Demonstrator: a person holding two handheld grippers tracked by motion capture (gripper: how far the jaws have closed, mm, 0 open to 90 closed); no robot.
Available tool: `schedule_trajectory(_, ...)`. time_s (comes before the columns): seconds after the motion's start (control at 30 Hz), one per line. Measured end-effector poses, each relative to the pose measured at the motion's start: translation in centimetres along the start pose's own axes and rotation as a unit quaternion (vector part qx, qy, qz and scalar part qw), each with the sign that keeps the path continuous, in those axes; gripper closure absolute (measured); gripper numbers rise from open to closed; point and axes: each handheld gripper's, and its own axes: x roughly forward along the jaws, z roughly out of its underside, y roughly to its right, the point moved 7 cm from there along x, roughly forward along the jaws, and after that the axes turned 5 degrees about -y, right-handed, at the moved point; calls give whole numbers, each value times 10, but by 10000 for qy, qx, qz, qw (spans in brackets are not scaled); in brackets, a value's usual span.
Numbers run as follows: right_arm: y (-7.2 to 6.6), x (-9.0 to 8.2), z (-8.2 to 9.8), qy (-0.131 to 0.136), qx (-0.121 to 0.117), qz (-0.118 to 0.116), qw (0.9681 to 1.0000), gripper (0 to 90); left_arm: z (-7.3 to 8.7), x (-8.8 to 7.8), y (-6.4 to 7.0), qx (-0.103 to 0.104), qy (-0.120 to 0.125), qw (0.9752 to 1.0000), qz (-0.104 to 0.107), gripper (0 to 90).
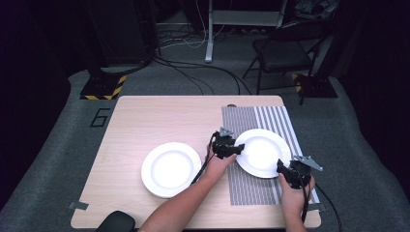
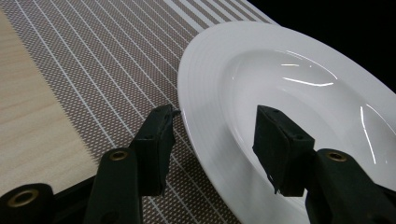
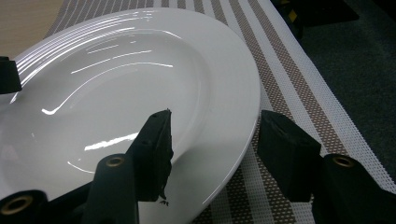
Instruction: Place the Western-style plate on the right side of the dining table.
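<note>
Here both grippers are straddling opposite edges of the white plate (image 1: 261,152) that is lying on the striped placemat (image 1: 251,186) at the right of the tabletop (image 1: 145,116). The left gripper (image 1: 231,148) is sitting at the plate's left rim, the right gripper (image 1: 288,170) at its near right rim. In each gripper view the fingers (image 2: 156,149) are standing apart with the rim between them, pads not pressing on it. Judging by this, the plate is either being released or about to be gripped. A second white plate (image 1: 171,169) is resting on bare wood to the left, well apart. Next, both pairs of fingers would need to clear the rim or close evenly on it
</note>
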Motion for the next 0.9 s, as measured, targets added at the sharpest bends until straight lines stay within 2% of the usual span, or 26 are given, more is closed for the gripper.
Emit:
schedule_trajectory(0.07,-3,-3,0,46,-41,16,10000,435,0,-2,-1,-91,19,10000,20,468)
schedule_trajectory(0.23,-8,-7,1,95,-295,112,9995,426,-1,-8,0,-14,75,10000,3,467)
schedule_trajectory(0.4,-7,-12,-1,155,-216,29,9996,424,0,-15,-3,73,101,9999,-37,467)
schedule_trajectory(0.6,-5,-17,-3,185,-110,-44,9998,424,0,-25,-6,-53,225,9997,-37,468)
schedule_trajectory(0.77,-4,-23,-6,170,-103,-115,9997,416,-3,-37,-9,71,234,9997,-87,468)
schedule_trajectory(0.9,-5,-27,-9,116,-119,-162,9997,412,-5,-49,-12,254,191,9994,-154,463)
